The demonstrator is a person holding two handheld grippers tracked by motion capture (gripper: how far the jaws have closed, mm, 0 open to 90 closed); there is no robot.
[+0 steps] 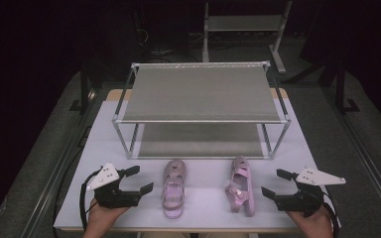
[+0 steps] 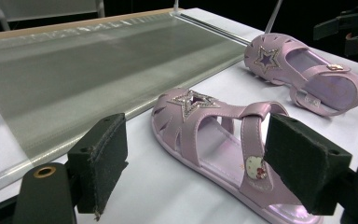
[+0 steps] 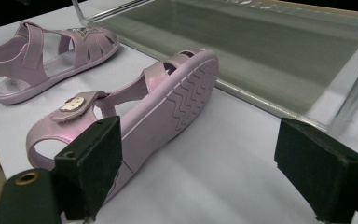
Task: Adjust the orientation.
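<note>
Two pink child's sandals with star cut-outs lie on the white table (image 1: 104, 148), in front of a two-tier metal shoe rack (image 1: 201, 94). The left sandal (image 1: 172, 188) (image 2: 200, 126) stands upright on its sole. The right sandal (image 1: 240, 187) (image 3: 168, 107) lies tipped on its side with the ribbed sole showing. My left gripper (image 1: 144, 178) (image 2: 200, 156) rests open just left of the upright sandal, nothing between its pads. My right gripper (image 1: 271, 182) (image 3: 207, 168) sits open just right of the tipped sandal, also holding nothing.
The rack's lower shelf (image 2: 74, 70) (image 3: 270, 46) sits close behind the sandals, with its upright post (image 3: 354, 98) near my right gripper. A second metal frame (image 1: 243, 25) stands on the floor behind the table. The table's front edge runs right under both hands.
</note>
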